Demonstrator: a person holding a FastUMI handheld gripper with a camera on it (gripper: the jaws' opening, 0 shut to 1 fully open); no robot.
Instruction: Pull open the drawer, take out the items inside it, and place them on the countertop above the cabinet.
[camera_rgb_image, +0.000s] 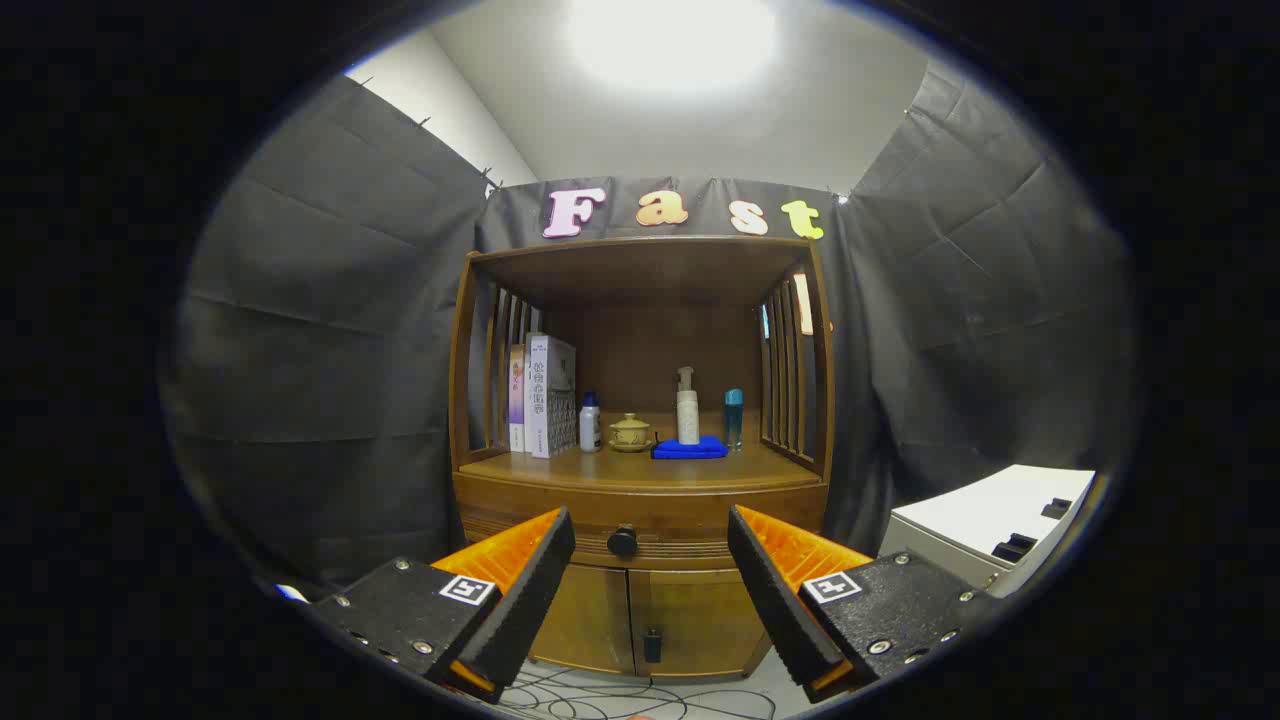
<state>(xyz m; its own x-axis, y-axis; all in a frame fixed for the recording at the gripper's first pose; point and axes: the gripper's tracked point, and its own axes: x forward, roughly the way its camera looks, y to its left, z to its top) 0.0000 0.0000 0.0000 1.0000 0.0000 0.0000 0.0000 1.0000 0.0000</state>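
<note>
A wooden cabinet stands ahead of me against the booth wall. Its drawer is closed, with a dark round knob in the middle of its front. My gripper is open, some way short of the cabinet, and the knob appears between its two fingertips. Nothing sits between the fingers. The countertop above the drawer carries books, a small white bottle, a lidded ceramic cup, a pump bottle behind a blue cloth, and a blue bottle. The drawer's contents are hidden.
Below the drawer are two closed cabinet doors with a small dark handle. Cables lie on the floor in front. A white unit stands to the right of the cabinet. Slatted side panels enclose the shelf space.
</note>
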